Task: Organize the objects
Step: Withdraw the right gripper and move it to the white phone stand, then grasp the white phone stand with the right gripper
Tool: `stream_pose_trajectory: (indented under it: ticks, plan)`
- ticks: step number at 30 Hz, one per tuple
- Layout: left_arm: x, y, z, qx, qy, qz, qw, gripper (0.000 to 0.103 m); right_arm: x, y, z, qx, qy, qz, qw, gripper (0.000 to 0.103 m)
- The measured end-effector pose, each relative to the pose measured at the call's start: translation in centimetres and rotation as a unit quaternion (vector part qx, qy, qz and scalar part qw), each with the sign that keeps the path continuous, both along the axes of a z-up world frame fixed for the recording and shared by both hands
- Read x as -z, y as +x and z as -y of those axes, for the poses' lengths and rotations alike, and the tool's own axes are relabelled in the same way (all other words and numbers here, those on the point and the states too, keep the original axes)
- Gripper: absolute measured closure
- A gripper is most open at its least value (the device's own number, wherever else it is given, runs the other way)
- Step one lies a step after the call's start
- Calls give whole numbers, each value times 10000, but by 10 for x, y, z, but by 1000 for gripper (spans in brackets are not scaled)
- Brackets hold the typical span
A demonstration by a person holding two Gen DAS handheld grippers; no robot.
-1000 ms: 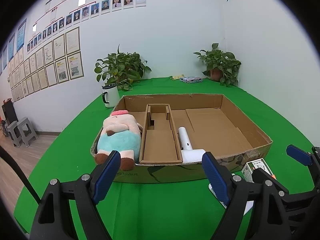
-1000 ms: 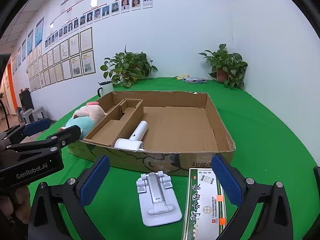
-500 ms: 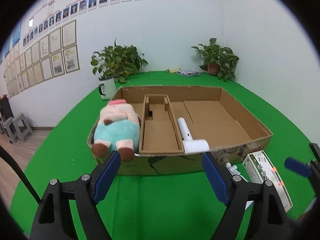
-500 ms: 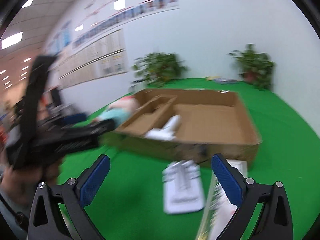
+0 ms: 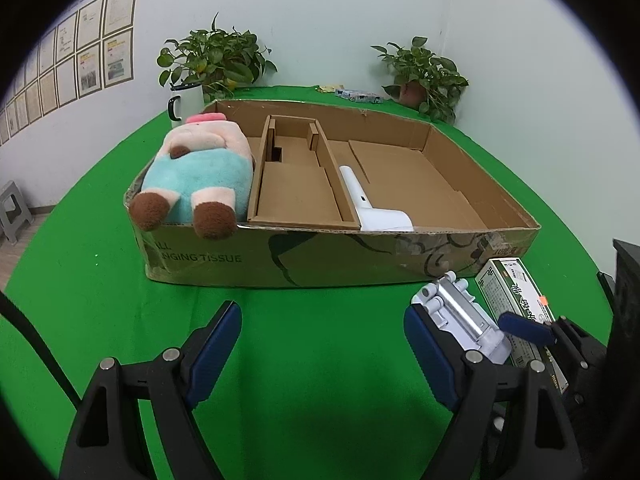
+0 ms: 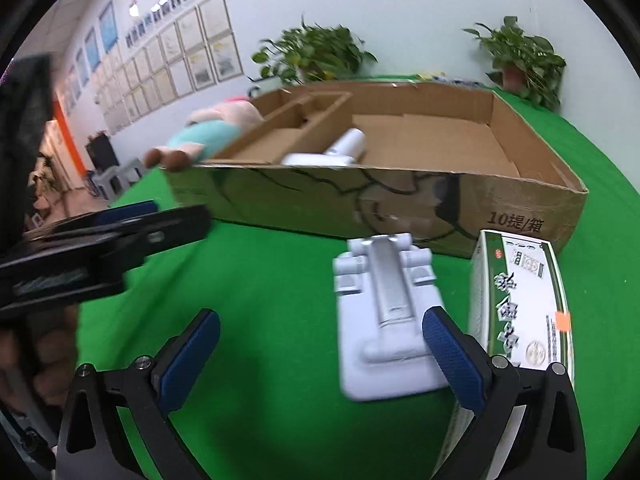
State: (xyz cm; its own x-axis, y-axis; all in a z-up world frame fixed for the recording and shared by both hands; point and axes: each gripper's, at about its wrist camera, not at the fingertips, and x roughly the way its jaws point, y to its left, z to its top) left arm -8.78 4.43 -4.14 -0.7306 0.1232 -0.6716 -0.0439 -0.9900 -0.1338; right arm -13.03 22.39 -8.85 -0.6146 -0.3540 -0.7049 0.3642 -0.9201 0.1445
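Both claws are held spread and empty above the green table (image 5: 100,292): the left gripper (image 5: 322,354), then the right gripper (image 6: 320,360). Behind them, a cardboard box (image 5: 320,256) holds a plush toy (image 5: 196,176) at its left edge and a white device (image 5: 372,208) mid-front. A grey stand (image 6: 384,320) and green carton (image 6: 520,304) lie before its right corner.

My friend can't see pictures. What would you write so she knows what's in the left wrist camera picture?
The open left gripper hovers over a green table, facing a shallow cardboard box that holds a plush toy and a white gadget. A grey stand and a green carton lie outside the box, on the right.
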Motion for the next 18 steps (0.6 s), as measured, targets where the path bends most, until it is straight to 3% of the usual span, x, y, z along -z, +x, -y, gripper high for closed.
stream_pose_trajectory:
  ticks: [5, 8, 11, 14, 16, 17, 18]
  plan:
    - [5, 1, 0, 67, 13, 51, 10000, 20, 9, -19, 5, 175, 566, 72, 9982, 5]
    - [7, 2, 2, 88, 34, 79, 9999, 20, 12, -26, 9, 166, 830, 104, 9964, 26]
    - [8, 3, 6, 58, 81, 110, 9999, 20, 16, -26, 10, 287, 1120, 102, 9932, 40]
    - [11, 5, 11, 103, 192, 159, 9996, 20, 13, -16, 12, 165, 938, 262, 9951, 37]
    - [15, 5, 13, 263, 315, 275, 9988, 20, 8, 4, 20, -195, 352, 513, 9979, 33]
    - [18, 5, 14, 354, 401, 347, 9980, 20, 7, 6, 20, -236, 281, 537, 9979, 15]
    - [22, 5, 13, 510, 569, 484, 9959, 20, 3, 17, 23, -467, -72, 530, 9975, 4]
